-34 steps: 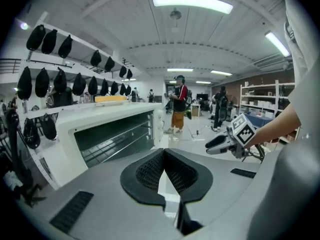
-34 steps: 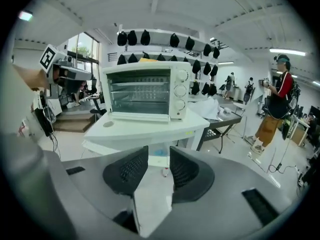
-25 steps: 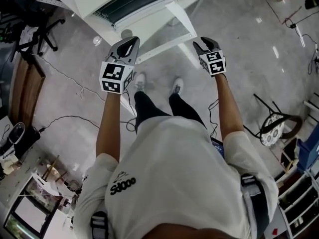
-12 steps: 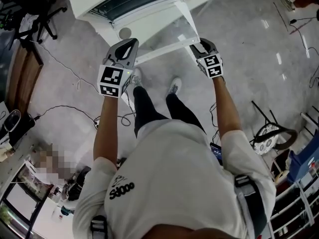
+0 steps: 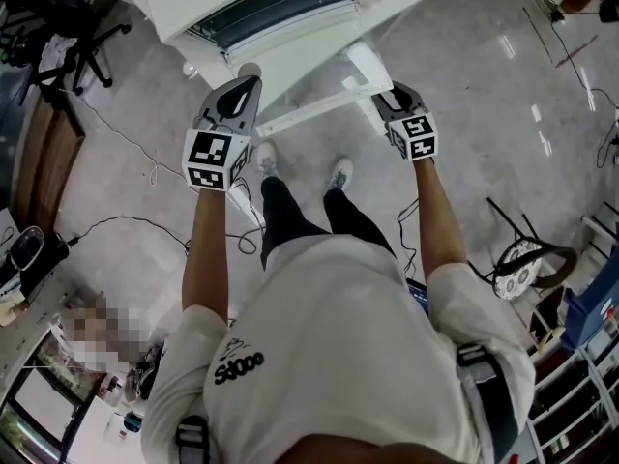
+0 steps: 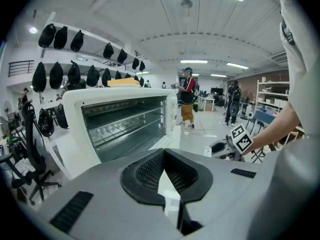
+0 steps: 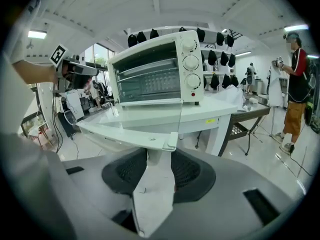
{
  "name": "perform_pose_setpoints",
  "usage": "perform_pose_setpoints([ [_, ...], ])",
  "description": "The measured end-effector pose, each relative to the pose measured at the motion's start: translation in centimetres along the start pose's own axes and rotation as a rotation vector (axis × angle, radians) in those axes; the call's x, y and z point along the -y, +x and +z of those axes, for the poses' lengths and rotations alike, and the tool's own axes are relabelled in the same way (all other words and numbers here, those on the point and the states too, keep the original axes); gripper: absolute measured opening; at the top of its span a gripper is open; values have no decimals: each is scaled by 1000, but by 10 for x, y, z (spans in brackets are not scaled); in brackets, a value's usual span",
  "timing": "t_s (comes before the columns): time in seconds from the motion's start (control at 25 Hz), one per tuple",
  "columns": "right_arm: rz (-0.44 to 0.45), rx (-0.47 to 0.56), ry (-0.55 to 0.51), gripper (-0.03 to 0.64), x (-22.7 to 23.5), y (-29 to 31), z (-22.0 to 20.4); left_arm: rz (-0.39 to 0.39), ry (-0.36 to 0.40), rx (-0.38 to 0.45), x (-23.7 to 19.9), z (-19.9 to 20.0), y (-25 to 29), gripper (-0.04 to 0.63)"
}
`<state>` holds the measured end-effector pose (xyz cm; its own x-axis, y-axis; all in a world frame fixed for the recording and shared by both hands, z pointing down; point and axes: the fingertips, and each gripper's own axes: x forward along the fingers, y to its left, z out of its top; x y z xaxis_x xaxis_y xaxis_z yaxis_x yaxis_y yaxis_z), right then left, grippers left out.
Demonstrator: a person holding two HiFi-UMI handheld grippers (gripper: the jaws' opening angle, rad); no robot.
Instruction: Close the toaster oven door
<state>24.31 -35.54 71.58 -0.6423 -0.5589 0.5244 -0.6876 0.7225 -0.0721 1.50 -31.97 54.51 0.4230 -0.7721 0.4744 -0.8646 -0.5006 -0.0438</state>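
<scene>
Oven: the toaster oven point(image 7: 155, 69) is seen on the white table point(image 7: 220, 115), straight ahead of both grippers
Door: the door point(image 7: 125, 121) is found dropped fully open, lying about level, with its free edge nearest the person
Long axis: it is run side to side, parallel to the oven's front, with the hinge along the far side
Right gripper: the right gripper point(image 7: 159, 156) is spread wide, its jaws just eased inward a little; the door's near right corner is sat at their mouth and not visibly pinched
Left gripper: the left gripper point(image 6: 162, 154) is clenched tip to tip on nothing, near the door's left end
Handling: the door is judged light and stiff on its hinge, but glass-paned, so breakable
Hold: it is best taken at the framed free edge and lifted from beneath, with the glass left alone
</scene>
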Motion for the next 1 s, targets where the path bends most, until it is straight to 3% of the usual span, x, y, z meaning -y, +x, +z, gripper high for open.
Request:
perform_pose_setpoints([
  [0.16,-18,28,2,143,-5,-17,25,3,-2,40,-10,13,-13,18],
  [0.28,-39,24,-28,78,-12,-32,43,-7,9,69,-15,25,-26,18],
  [0.64,-200,93,9,74,-16,-50,99,-16,52,137,-47,54,-68,18],
  [1.0,-293,144,49,69,-11,-52,164,-37,82,218,-85,84,-95,18],
])
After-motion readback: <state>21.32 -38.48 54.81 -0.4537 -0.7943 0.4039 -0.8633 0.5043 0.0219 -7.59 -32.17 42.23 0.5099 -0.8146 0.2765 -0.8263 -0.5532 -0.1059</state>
